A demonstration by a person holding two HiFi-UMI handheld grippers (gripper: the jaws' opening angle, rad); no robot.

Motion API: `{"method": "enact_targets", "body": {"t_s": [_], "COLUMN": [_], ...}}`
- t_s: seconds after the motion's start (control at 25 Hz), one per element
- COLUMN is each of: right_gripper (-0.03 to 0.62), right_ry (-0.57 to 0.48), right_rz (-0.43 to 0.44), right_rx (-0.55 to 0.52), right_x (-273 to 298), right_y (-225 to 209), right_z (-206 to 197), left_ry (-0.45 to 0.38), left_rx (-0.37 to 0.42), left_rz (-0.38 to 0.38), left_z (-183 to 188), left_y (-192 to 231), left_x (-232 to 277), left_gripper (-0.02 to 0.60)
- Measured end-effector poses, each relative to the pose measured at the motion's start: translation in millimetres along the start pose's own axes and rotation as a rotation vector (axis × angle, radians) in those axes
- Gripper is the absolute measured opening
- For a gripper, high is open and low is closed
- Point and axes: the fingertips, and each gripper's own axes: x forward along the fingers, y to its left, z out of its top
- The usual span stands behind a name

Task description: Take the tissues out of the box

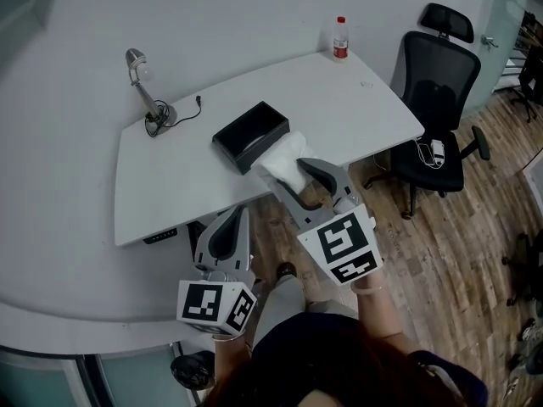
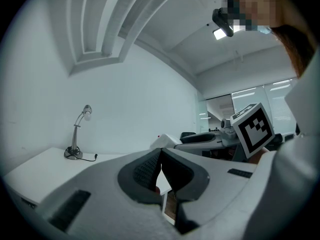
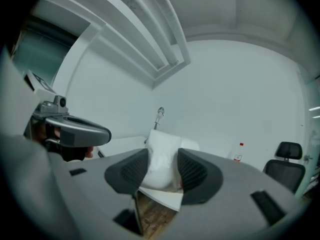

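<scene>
White wall stands behind a white table (image 1: 170,185) with a curved edge, and a wooden floor (image 1: 458,253) shows at the right of it. At the far left of the table stands a desk lamp (image 1: 147,98) with its cable beside its foot. The left gripper (image 1: 240,214) is held low in front of the table's near edge, well apart from the task's things; its jaws are pressed together at the tips and nothing is between them. Near the middle of the table lies the black box (image 1: 250,134), open on top and dark inside. The tissues (image 1: 284,161) are a white bundle just beside the near right side of the box, over the table's near edge; whether they touch the box I cannot tell. The right gripper (image 1: 307,170) has its two jaws closed on this bundle, one dark pad on each side, and the tissues fill the gap between them. Further right, a bottle (image 1: 340,39) with a red cap stands at the far edge, and a black office chair (image 1: 437,100) stands beyond the table's right end.
</scene>
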Motion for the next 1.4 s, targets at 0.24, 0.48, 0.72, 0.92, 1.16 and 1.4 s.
{"method": "enact_targets", "body": {"t_s": [0.24, 0.48, 0.72, 0.92, 1.16, 1.4], "right_gripper": [0.193, 0.193, 0.192, 0.192, 0.190, 0.189], "right_ry": [-0.042, -0.073, -0.101, -0.122, -0.122, -0.138], "right_rz": [0.001, -0.003, 0.004, 0.011, 0.019, 0.026], "right_rx": [0.013, 0.016, 0.020, 0.029, 0.023, 0.022], "right_x": [-26.1, -50.7, -72.7, -88.6, -100.0, -111.6], "right_y": [7.0, 10.5, 15.3, 17.6, 24.3, 31.8], "right_z": [5.4, 11.6, 15.0, 17.1, 19.6, 20.8], "left_ry": [-0.010, -0.022, -0.034, -0.038, -0.038, -0.039], "left_rx": [0.012, 0.015, 0.023, 0.027, 0.032, 0.039], "left_rz": [-0.001, 0.000, 0.001, 0.001, -0.004, -0.006], "left_z": [1.3, 3.6, 6.0, 6.1, 6.9, 5.7], "left_y": [-14.7, -27.0, -39.2, -47.8, -52.9, -57.5], "left_x": [-13.1, -24.0, -32.9, -38.9, -41.4, -47.5], "left_gripper": [0.021, 0.021, 0.021, 0.021, 0.021, 0.021]}}
